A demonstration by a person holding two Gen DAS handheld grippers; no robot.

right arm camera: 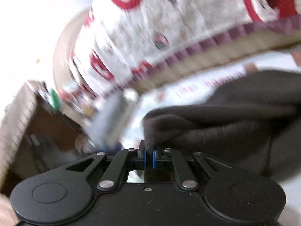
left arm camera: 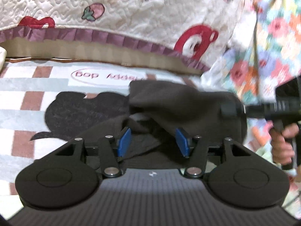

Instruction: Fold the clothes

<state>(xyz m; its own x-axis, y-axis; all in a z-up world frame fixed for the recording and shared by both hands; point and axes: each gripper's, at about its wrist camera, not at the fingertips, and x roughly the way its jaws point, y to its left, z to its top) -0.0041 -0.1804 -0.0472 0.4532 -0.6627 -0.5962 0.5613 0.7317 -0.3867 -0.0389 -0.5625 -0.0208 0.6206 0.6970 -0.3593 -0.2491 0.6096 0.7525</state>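
A dark brown knitted garment (left arm camera: 178, 105) lies bunched on a checked pink and white rug (left arm camera: 28, 101). My left gripper (left arm camera: 153, 141) is open, its blue pads (left arm camera: 125, 141) standing apart on either side of a fold of the garment. My right gripper (right arm camera: 149, 159) is shut on an edge of the same dark garment (right arm camera: 235, 116) and holds it lifted, with the cloth trailing off to the right. The right gripper's handle (left arm camera: 270, 109) and the hand on it show at the right of the left wrist view. Both views are blurred.
A quilted cream bedspread (left arm camera: 122, 18) with red and strawberry prints and a purple frill hangs over the bed edge behind the rug. A person in floral clothing (left arm camera: 263, 47) is at the right. An open cardboard box (right arm camera: 22, 131) sits at the left in the right wrist view.
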